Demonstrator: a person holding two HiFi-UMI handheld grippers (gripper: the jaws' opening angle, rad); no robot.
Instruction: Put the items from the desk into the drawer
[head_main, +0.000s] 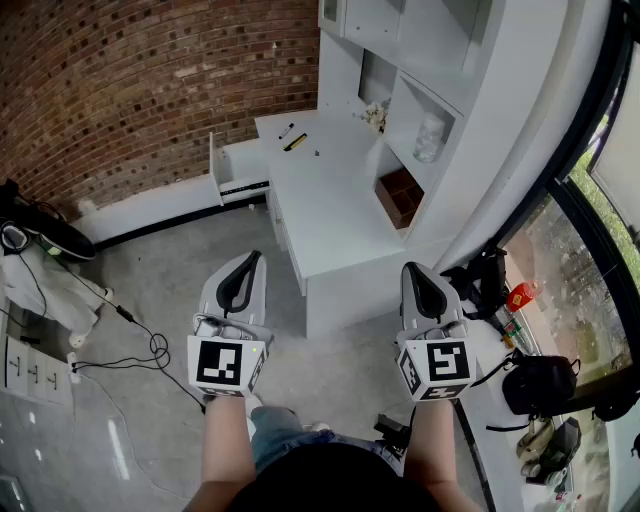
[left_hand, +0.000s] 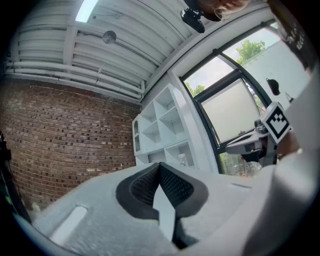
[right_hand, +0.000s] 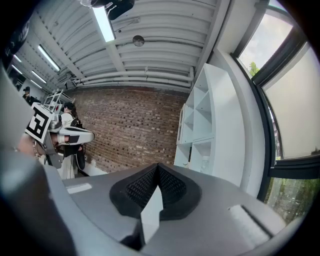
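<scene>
Open floor (head_main: 170, 250) up to desk (head_main: 330, 200); cables (head_main: 140, 350) left, bags (head_main: 535, 385) right; drawer (head_main: 240, 165) seemingly open.

We are standing at the near end of the desk (head_main: 330, 215), which is running away toward the brick wall (head_main: 130, 80). The shelving unit (head_main: 440, 90) is sitting along its right side, holding a jar (head_main: 429, 140) in one cubby and a box (head_main: 400, 197) lower down. At the far end two pen-like items (head_main: 295, 143) (tiny from here) are lying on the top, and the open drawer (head_main: 240, 170) is sticking out to their left. Cables (head_main: 130, 340) are trailing over the floor at left, bags (head_main: 540, 385) lying at right.
</scene>
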